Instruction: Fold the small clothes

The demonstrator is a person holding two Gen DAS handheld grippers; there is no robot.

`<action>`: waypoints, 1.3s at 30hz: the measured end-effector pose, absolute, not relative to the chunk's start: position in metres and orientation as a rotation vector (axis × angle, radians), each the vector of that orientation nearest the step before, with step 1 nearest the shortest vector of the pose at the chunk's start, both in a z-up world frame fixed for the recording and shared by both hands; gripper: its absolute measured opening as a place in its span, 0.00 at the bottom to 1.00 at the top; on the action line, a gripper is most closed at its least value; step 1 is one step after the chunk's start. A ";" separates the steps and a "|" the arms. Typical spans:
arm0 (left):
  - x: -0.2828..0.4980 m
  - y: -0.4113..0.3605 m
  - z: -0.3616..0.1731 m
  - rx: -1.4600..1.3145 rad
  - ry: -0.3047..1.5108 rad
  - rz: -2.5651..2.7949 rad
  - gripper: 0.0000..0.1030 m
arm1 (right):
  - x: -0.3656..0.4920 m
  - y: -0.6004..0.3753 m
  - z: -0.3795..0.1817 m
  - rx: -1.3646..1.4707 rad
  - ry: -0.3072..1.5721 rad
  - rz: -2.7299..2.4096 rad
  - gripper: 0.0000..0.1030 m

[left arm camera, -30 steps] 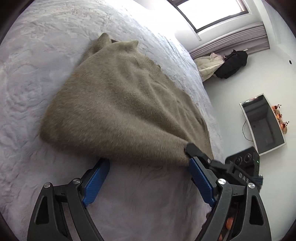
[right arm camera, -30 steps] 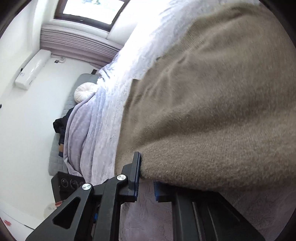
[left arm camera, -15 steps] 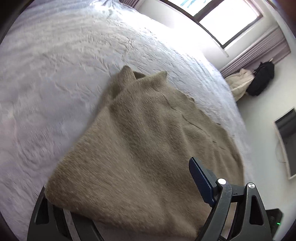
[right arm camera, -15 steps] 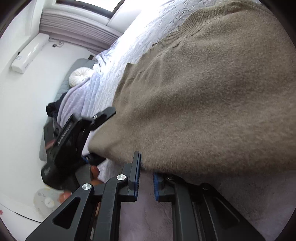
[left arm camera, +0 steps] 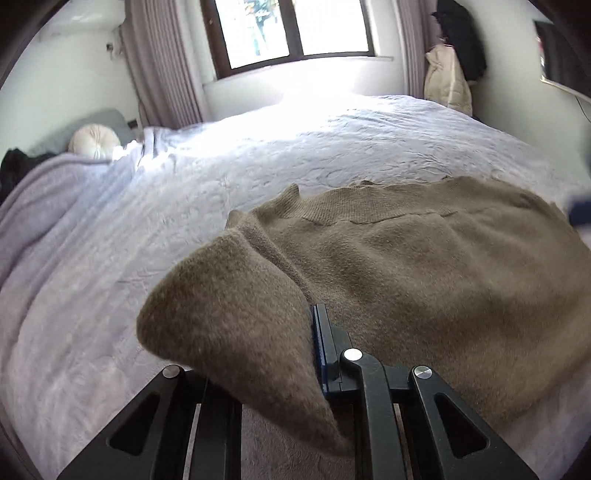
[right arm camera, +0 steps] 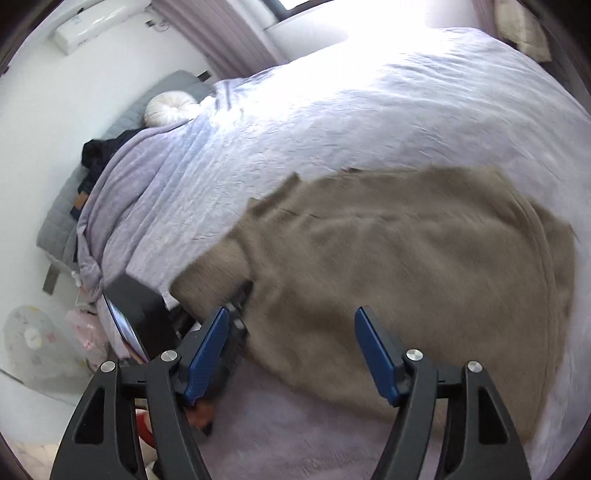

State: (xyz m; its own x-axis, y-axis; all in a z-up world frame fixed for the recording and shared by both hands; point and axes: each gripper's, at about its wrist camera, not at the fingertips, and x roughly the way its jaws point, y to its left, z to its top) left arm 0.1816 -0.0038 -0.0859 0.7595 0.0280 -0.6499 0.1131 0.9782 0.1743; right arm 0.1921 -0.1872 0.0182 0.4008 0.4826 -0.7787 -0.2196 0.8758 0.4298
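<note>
A fuzzy olive-brown sweater (left arm camera: 424, 266) lies spread on the pale lilac bed (left arm camera: 258, 158). My left gripper (left arm camera: 310, 350) is shut on the sweater's near left corner, and the lifted corner flap (left arm camera: 229, 314) drapes over and hides its left finger. In the right wrist view the sweater (right arm camera: 406, 266) lies flat, with its left corner raised where the left gripper (right arm camera: 236, 306) holds it. My right gripper (right arm camera: 291, 350) is open and empty, hovering just above the sweater's near edge.
A round white cushion (left arm camera: 94, 140) and a bunched lilac blanket (left arm camera: 44, 206) lie at the bed's left side. A window (left arm camera: 291, 29) and curtains are behind the bed. A black speaker (right arm camera: 140, 314) and a bag (right arm camera: 81, 332) are on the floor to the left.
My left gripper has closed on the sweater's corner and lifted it. My right gripper has let go of the sweater edge, opened and pulled back above it.
</note>
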 end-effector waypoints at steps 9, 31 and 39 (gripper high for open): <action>0.169 -0.014 -0.094 0.303 0.652 -0.053 0.17 | 0.299 -0.073 -0.017 0.080 1.412 0.588 0.73; 0.166 -0.016 -0.081 0.292 0.637 -0.095 0.17 | 0.322 0.010 -0.083 -0.456 1.585 0.541 0.18; 0.148 -0.068 -0.023 0.331 0.532 -0.169 0.17 | 0.306 -0.095 0.005 -0.107 1.335 0.571 0.17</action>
State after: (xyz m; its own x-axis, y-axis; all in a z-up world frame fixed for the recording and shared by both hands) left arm 0.1484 -0.0677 -0.0226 0.8499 -0.0723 -0.5220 0.2420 0.9335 0.2647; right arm 0.3058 -0.0950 0.0054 0.1197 0.3300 -0.9364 -0.4496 0.8589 0.2452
